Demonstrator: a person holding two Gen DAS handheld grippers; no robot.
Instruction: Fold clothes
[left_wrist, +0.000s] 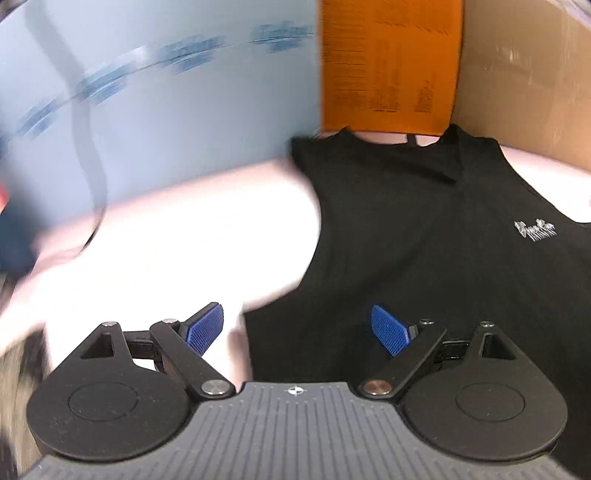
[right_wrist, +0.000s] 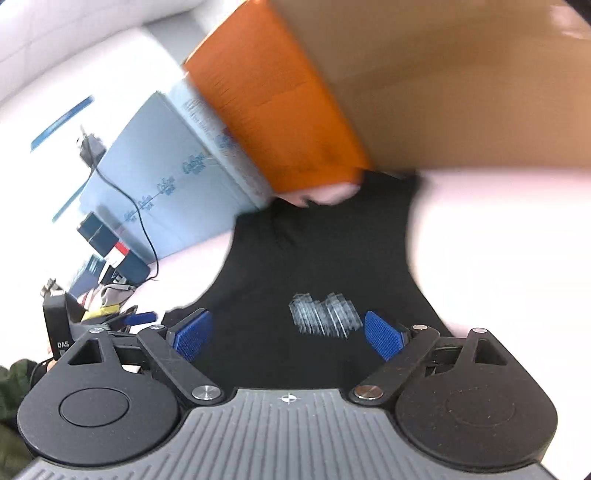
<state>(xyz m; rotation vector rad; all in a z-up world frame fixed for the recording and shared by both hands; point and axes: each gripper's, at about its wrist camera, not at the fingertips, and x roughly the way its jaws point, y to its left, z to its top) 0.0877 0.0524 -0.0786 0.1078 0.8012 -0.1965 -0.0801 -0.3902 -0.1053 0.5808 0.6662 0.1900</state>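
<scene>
Left wrist view, far left: pale blue box (left_wrist: 159, 110) with a dark cable (left_wrist: 83, 122) across its face, blurred. Then bare white table (left_wrist: 166, 251). Left gripper (left_wrist: 297, 332) held low over the table edge of the black sleeveless top (left_wrist: 424, 258), blue pads (left_wrist: 205, 326) spread wide, nothing between them; straddles the garment's left side edge, likely lined up for a pinch there. Top lies flat, neckline toward the orange box (left_wrist: 388, 66) and cardboard box (left_wrist: 524, 74) at the back, white logo (left_wrist: 535, 230) on the chest (spread out front-up, so probably no fold made yet).

Right wrist view: clutter at far left, too blurred to name. Right gripper (right_wrist: 288, 334) also splayed apart and empty, hovering over the top's (right_wrist: 314, 251) lower chest beside the logo (right_wrist: 325, 314). Judged stage: approach before the first fold
</scene>
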